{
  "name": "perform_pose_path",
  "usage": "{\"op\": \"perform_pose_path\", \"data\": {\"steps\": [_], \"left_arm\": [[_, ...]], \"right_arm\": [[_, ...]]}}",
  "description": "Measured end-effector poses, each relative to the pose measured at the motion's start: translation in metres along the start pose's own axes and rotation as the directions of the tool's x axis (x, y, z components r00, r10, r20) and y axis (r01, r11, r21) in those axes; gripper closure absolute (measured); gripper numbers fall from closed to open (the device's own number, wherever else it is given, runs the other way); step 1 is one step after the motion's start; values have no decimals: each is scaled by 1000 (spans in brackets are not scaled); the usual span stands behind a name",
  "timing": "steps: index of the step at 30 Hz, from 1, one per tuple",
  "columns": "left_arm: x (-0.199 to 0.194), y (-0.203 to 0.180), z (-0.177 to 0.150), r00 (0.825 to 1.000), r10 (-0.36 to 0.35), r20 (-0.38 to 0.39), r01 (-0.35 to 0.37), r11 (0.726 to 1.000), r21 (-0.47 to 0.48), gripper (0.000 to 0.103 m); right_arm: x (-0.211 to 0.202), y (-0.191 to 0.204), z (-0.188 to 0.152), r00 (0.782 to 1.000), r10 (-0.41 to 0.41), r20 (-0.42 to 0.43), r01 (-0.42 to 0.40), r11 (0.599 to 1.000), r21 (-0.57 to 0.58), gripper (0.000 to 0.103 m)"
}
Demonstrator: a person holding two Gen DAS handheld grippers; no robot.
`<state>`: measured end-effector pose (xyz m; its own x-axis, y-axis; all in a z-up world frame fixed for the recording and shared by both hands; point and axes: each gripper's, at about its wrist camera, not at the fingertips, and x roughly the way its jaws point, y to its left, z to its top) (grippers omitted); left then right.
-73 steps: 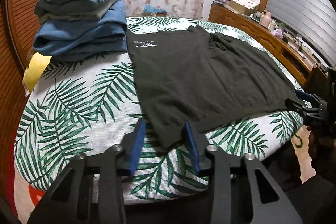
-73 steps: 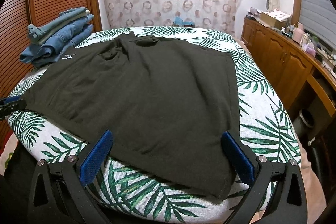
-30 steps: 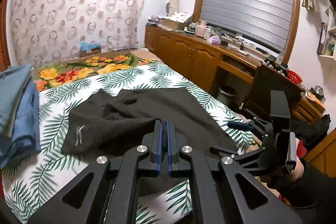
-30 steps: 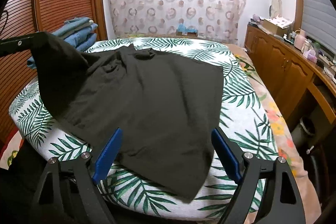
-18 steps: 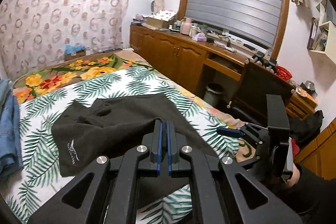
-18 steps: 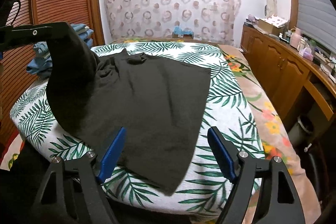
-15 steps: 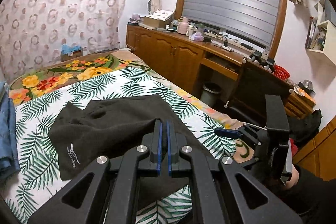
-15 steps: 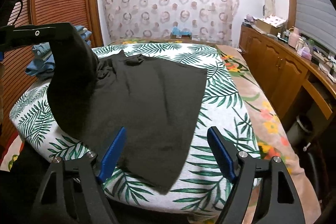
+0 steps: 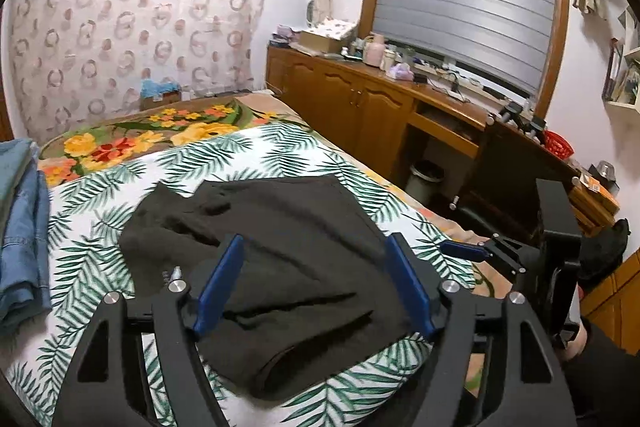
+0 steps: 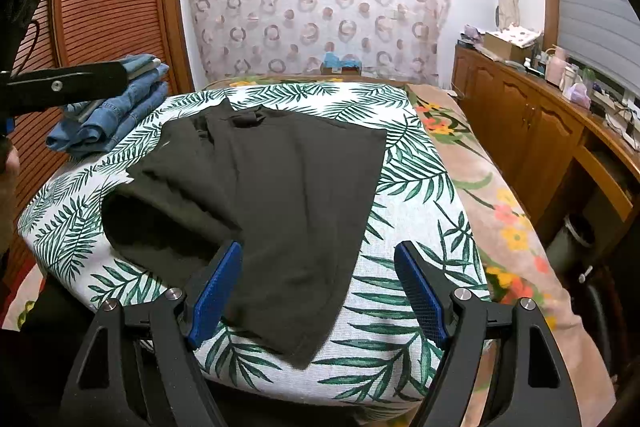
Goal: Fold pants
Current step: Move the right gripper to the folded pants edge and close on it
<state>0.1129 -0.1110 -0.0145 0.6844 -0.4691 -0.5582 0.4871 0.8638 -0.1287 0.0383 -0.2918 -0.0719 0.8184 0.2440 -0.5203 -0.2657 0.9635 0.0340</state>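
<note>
The black pants (image 9: 280,247) lie on the palm-leaf bed cover (image 9: 80,227), their left half folded over the right with a rounded fold at the near edge. My left gripper (image 9: 315,239) hovers above that fold; its jaws are opening and no cloth is between them. In the right wrist view the pants (image 10: 288,179) run from the near edge towards the curtain. My right gripper (image 10: 319,246) stands open over the pants' near hem, touching nothing. The left gripper's black arm (image 10: 64,85) shows at the left edge of that view.
Folded jeans (image 10: 116,107) are stacked at the bed's far left corner. A wooden cabinet (image 9: 360,107) with clutter on top runs along the right wall, a waste bin (image 9: 426,177) beside it. A floral blanket (image 10: 500,211) covers the bed's right side.
My left gripper, shut on the pants' edge before, carried it over the other half and has opened; the cloth now lies dropped on the pants. The right gripper stayed put.
</note>
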Motion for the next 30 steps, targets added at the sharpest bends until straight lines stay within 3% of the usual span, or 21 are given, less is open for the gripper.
{"op": "perform_pose_path", "data": {"steps": [10,19,28,30], "left_arm": [[5,30,-39,994,81,-71,-82,996,-17,29],[25,55,-67,974,157,-163,-163,986,-22,29],[37,60,-88,960,161,-230,-170,985,-22,29],[38,63,-90,960,152,-234,-165,986,-37,29]], "right_arm": [[13,8,3,998,58,-10,-58,998,12,47],[28,29,14,995,93,-18,-94,995,-18,49],[46,43,18,994,101,-40,-103,993,-49,49],[52,46,16,993,103,-63,-107,993,-58,54]]}}
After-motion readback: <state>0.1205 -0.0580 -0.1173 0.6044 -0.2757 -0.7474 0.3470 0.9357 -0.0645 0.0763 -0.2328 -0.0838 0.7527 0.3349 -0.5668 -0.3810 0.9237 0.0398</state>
